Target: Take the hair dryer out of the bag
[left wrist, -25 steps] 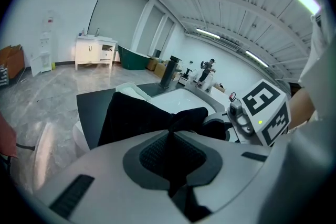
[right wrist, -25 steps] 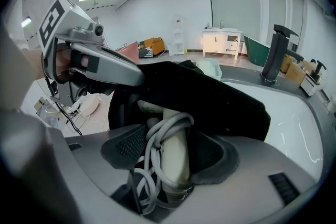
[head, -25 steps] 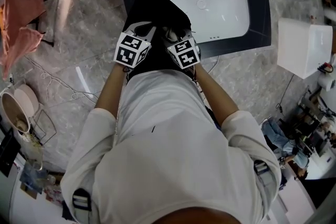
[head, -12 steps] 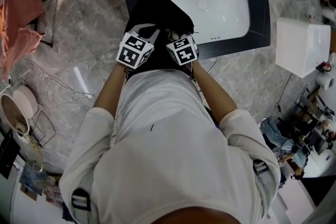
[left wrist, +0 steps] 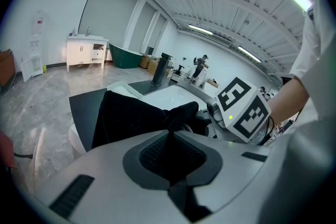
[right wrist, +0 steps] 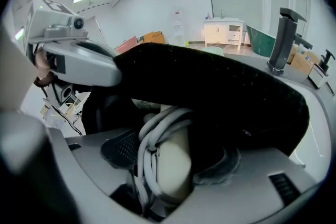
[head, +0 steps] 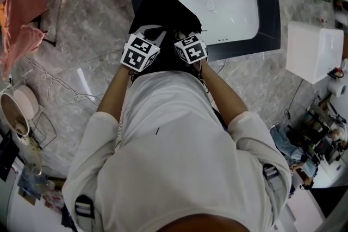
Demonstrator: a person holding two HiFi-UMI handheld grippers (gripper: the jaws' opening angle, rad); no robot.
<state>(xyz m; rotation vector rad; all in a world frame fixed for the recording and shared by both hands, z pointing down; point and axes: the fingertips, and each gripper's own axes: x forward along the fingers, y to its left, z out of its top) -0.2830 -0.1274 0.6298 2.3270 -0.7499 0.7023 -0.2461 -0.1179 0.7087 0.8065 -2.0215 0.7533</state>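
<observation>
Left tongs (left wrist: 169, 131) pinch the soft black bag (left wrist: 131, 118); right tongs (right wrist: 170, 176), jaws just closing, clamp the smooth cream cord-wrapped hair dryer (right wrist: 177, 157).

Overhead head view; close gripper views; common bag (head: 163, 8)

White shirt (head: 179, 160); grey left tool (left wrist: 169, 135) and right tool (right wrist: 173, 159), black-and-white marker cubes (head: 140, 51).

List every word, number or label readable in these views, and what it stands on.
None is readable.
Marker cubes: only black-and-white square patterns, no letters.
Wall poster, left gripper view: too small to read.
Wall sign, right gripper view: too blurred to read.
</observation>
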